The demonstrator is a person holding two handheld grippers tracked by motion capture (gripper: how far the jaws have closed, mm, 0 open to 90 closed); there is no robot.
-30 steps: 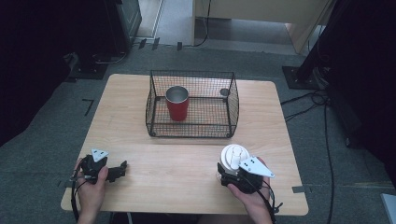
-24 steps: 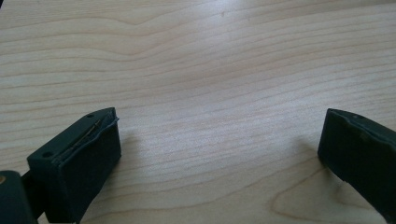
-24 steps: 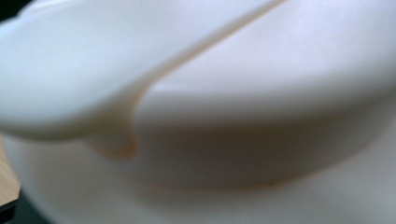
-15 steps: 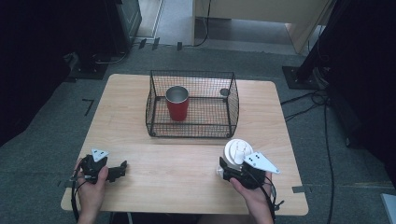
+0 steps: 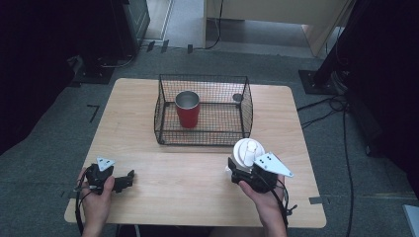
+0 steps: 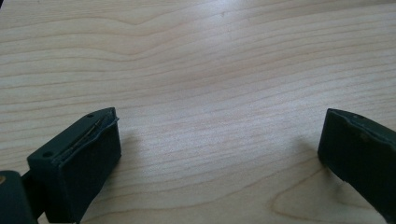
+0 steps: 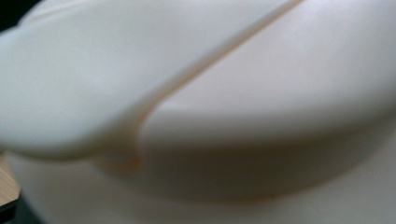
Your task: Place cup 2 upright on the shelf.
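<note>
A round white container [image 5: 246, 150] with a raised piece on its top is clamped in my right gripper [image 5: 237, 167], which is shut on it and holds it just above the table's right front. In the right gripper view its blurred white body [image 7: 261, 107] is pressed close to the camera. My left gripper [image 5: 127, 178] rests at the table's left front with its jaws pointing right. They stand wide open [image 6: 219, 140] over bare wood, with nothing between them.
A black wire basket [image 5: 163, 111] stands at the middle back of the wooden table [image 5: 197, 182]. Inside it are an upright red cup [image 5: 188, 109] with a metal inside and a small dark round thing [image 5: 237, 97]. Cables lie on the floor at the right.
My right gripper has lifted the white container off the table and brought it slightly toward the basket. The left gripper has stayed in place.
</note>
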